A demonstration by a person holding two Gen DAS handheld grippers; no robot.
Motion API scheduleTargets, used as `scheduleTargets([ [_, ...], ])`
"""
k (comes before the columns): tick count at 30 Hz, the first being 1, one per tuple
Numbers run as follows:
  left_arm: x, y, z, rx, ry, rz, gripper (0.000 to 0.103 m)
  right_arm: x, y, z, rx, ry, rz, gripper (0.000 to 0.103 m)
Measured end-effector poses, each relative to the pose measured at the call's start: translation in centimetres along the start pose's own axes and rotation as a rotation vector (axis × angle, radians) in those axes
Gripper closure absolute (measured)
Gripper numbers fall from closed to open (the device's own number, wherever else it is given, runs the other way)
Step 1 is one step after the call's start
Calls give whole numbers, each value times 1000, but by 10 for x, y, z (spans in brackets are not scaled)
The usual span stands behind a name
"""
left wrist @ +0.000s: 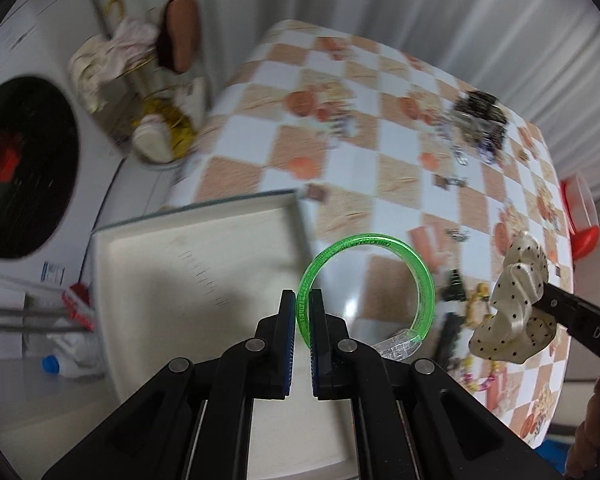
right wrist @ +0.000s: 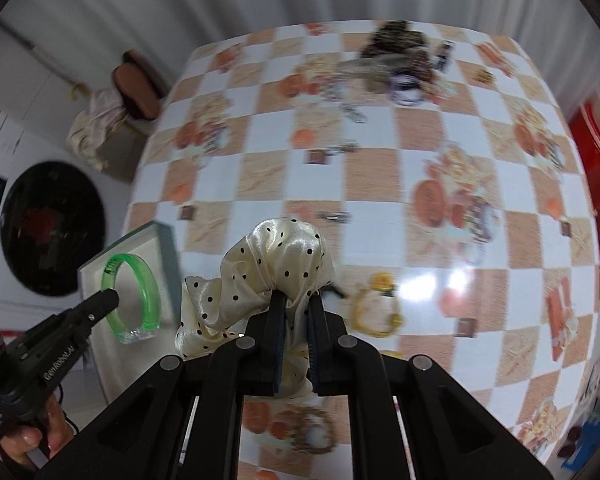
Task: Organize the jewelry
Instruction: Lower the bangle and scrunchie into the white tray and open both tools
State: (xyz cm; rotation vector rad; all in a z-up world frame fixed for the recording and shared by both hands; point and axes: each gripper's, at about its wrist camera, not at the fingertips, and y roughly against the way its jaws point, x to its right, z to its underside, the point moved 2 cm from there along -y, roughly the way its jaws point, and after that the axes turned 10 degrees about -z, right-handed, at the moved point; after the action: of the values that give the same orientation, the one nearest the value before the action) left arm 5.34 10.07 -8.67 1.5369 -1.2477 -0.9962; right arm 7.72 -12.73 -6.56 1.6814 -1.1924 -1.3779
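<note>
Both pairs of jaws are clenched on something: the left gripper (left wrist: 303, 312) pinches the band of a green bangle (left wrist: 366, 292) between its pads, with the rest of the ring standing free in front of the fingers, and the right gripper (right wrist: 298, 312) is clamped on a cream scrunchie with black dots (right wrist: 268, 276), whose satin folds bulge over and beside the fingertips. Neither pair shows any real gap beyond the thickness of what it holds. The bangle hangs just above the near right edge of a shallow white tray (left wrist: 172, 248) at the left side of the checkered table (right wrist: 380, 184); the scrunchie is held over the tabletop, to the right of the tray. As far as the pictures show, the tray holds nothing, so the sorting looks barely begun. A dark heap of jewelry (right wrist: 396, 52) sits at the far side of the table, scattered small pieces lie between, and a yellow bracelet (right wrist: 376, 308) lies near the right gripper. The likely next step is to set both held items down in the tray, then fetch the rest.
</note>
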Motion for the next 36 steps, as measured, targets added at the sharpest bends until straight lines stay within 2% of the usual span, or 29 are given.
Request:
scheduleTargets([
  [11,-86,-34,35,-75,161,-102,92,-95,-59,2,-88,173,-70,92],
  [17,-102,-55,39,-85,190,-132,92,-131,-101,5,-131,245,-81,92],
  [27,-114,-85,21,-80,201,-188,92,-152,-160,-3,-181,284,-60,92],
  [36,-103,-96,19,-83,154,-215,92,-128,-179,1,-234,259,-8,92],
])
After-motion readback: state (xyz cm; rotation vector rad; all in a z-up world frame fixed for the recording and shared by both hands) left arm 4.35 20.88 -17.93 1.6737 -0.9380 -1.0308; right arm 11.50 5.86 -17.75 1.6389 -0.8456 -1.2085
